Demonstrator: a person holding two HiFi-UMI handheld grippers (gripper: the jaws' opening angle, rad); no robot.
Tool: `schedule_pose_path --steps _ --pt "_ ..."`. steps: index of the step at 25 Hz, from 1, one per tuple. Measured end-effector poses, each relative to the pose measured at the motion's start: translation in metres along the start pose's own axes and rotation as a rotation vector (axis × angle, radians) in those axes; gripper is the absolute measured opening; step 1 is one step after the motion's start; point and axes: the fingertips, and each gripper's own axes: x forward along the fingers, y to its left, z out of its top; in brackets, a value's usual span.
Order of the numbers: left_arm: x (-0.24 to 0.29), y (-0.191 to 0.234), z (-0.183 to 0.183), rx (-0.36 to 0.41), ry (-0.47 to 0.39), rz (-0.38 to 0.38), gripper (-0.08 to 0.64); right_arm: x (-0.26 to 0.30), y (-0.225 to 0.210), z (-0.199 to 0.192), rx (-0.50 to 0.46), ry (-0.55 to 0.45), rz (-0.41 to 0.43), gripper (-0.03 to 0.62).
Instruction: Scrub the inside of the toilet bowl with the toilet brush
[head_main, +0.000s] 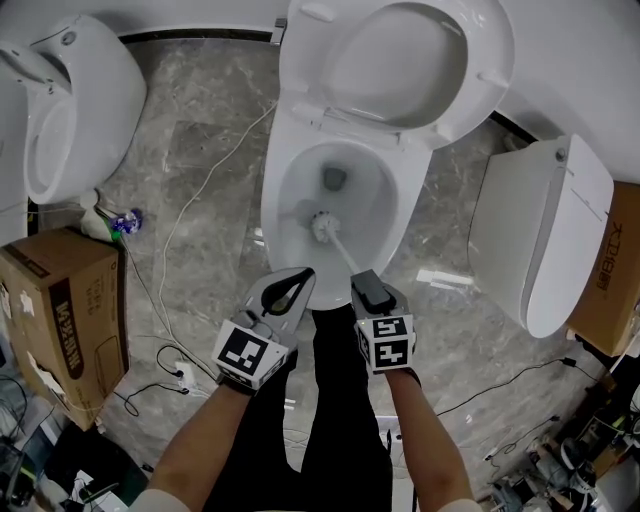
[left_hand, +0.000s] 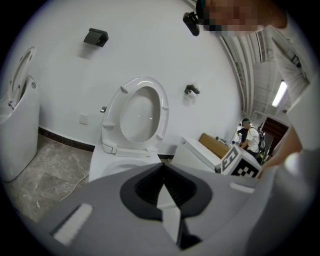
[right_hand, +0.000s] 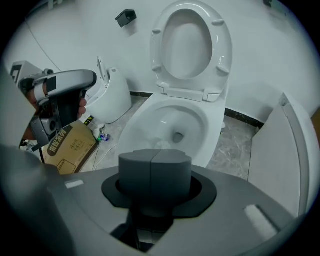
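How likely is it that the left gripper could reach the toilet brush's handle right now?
Probably yes. The left gripper sits shut and empty beside the right gripper, which clamps the toilet brush handle; nothing visible stands between them.

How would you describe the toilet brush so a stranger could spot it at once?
Find the middle toilet, the one with its lid raised. In its bowl sits the toilet brush, its thin handle slanting back to the right gripper. It is the only round bristly head there, apart from the dark drain hole.
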Motion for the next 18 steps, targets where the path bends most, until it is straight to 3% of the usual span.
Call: schedule_pose_path --steps 7,18 --pt "0.014 0.009 -0.011 -0.016 0.012 -0.014 0.005 0.04 0.001 -0.005 -0.101 0.01 -0.037 0.166" --pt "0.031 0.028 -0.029 -0.036 0.007 -0.022 0.005 0.08 -0.002 0.031 -0.195 -0.079 -0.057 0.166"
